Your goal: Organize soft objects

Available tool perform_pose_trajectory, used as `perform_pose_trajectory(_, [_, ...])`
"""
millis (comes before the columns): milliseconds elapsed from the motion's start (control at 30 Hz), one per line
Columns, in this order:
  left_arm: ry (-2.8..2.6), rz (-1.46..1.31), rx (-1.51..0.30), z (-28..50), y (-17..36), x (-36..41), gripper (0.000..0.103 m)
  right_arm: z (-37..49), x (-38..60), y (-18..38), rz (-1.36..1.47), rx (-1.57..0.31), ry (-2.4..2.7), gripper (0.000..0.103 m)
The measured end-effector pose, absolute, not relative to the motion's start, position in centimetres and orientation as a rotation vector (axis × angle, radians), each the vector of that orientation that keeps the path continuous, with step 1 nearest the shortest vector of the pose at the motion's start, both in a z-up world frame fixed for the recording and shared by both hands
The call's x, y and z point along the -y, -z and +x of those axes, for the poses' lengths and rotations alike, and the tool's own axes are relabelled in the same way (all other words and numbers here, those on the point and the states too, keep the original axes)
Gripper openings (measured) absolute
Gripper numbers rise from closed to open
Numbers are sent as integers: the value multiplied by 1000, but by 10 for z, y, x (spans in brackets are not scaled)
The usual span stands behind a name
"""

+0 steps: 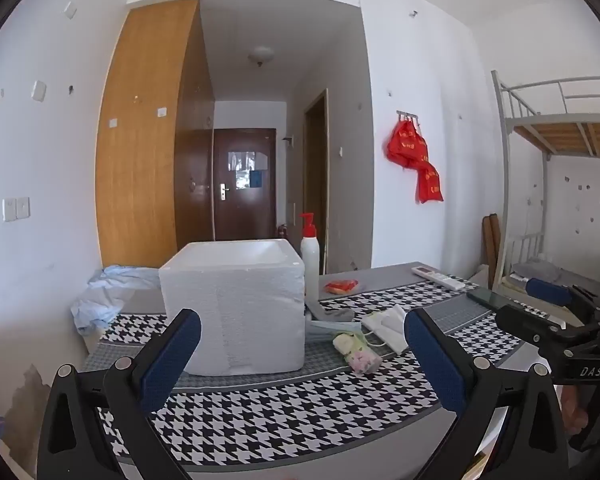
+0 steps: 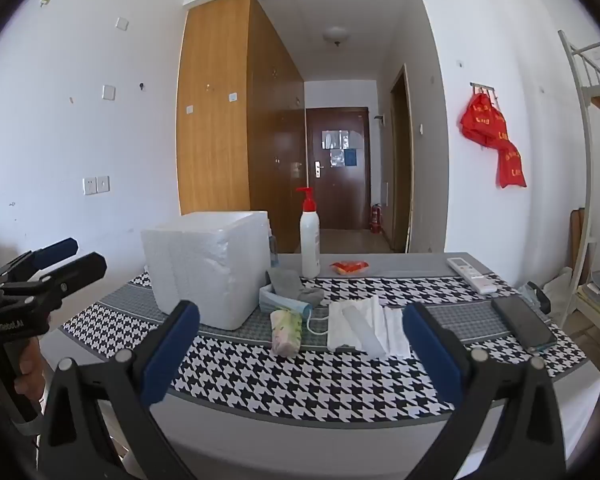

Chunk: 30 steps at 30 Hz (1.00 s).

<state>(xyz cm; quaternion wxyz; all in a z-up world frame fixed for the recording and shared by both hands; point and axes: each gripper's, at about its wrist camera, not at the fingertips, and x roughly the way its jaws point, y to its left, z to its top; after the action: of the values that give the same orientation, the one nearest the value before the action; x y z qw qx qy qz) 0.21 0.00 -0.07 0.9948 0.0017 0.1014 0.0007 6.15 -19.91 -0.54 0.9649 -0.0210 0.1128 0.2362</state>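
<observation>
Nearest the viewer, two hand-held grippers hover above the front edge of a worktop (image 2: 260, 392) spread with a black-and-white houndstooth cloth. The left gripper (image 1: 300, 360) has its blue-padded jaws spread wide with nothing between them, and the right gripper (image 2: 300, 356) is the same; both tip slightly downward, likely so the person can look over the items before choosing one. The white foam box (image 2: 208, 264), open at the top, is the landmark, and it probably stands ready as the container for the soft things. Just in front of the box and to its right lies a small rolled floral cloth (image 2: 286, 330). Further right of that lies a folded white tissue pack (image 2: 364, 326), flat on the cloth. Against the box's right side rests a blue face mask (image 2: 284, 304) with a grey sock (image 2: 294, 286) draped on top, so these soft pieces are clustered within easy reach of the box. Well to the right of the box, near the worktop's edge, a dark phone (image 2: 524, 322) lies flat, and a white remote control (image 2: 472, 274) lies behind it. Behind the box's right corner stands a white pump bottle (image 2: 310, 240) with a red top, beside a small red-and-orange packet (image 2: 350, 267). Left of the box, a crumpled pale blue cloth (image 1: 108, 296) sits by the wall. Nothing appears sorted yet.
</observation>
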Motion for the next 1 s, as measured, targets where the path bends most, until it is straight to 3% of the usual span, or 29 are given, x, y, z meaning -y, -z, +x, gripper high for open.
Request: perform_pose_trajectory(1000, [-9, -33, -214, 5, 4, -6, 102, 61, 204, 3, -26, -231, -469, 103])
